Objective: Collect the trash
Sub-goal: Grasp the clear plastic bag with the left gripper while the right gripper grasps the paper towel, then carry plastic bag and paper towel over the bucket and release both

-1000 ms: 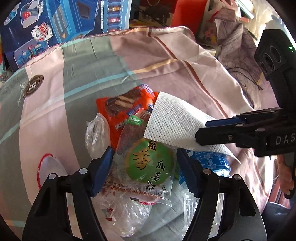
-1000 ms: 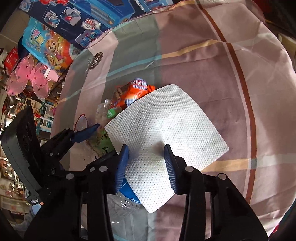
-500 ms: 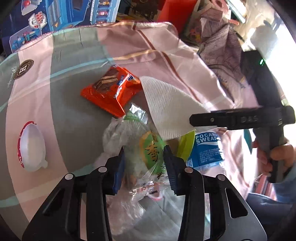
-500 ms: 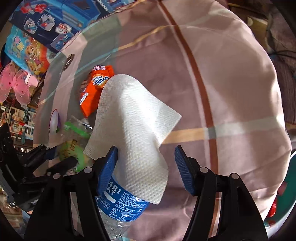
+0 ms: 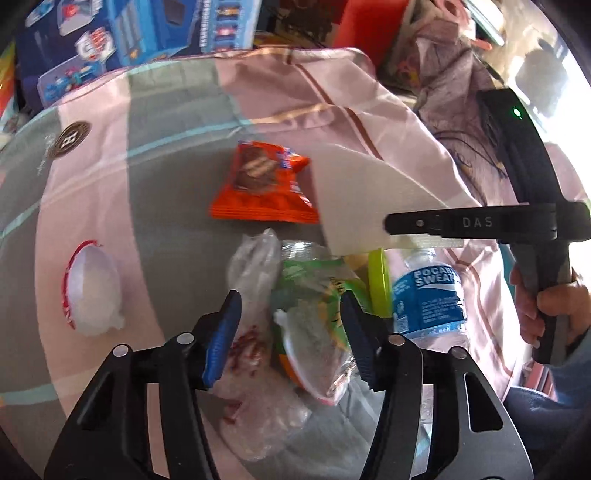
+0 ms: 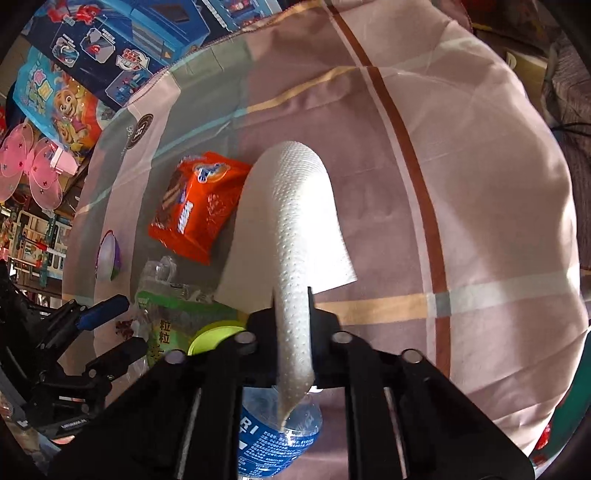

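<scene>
My right gripper (image 6: 291,306) is shut on a white paper towel (image 6: 295,206), which arches up from the jaws and hangs over the cloth. In the left wrist view the same gripper (image 5: 391,229) comes in from the right with the towel (image 5: 362,195). My left gripper (image 5: 288,332) has its jaws opening around a green seed packet (image 5: 314,306) and a clear plastic bag (image 5: 251,266); the pads do not clamp them. An orange snack packet (image 5: 262,188) lies just beyond. A blue-label bottle (image 5: 428,299) lies under the right gripper.
A white cup with a red rim (image 5: 92,291) lies at the left on the striped pink and grey cloth (image 6: 461,184). A yellow-green lid (image 5: 378,280) stands beside the bottle. Blue toy boxes (image 5: 129,33) line the far edge. A hand (image 5: 546,306) holds the right gripper's handle.
The right gripper's jaws opened wider, then closed on the paper towel and bunched it into a fold. The left jaws narrowed around the green packet, then widened. The orange packet now lies apart from the pile.
</scene>
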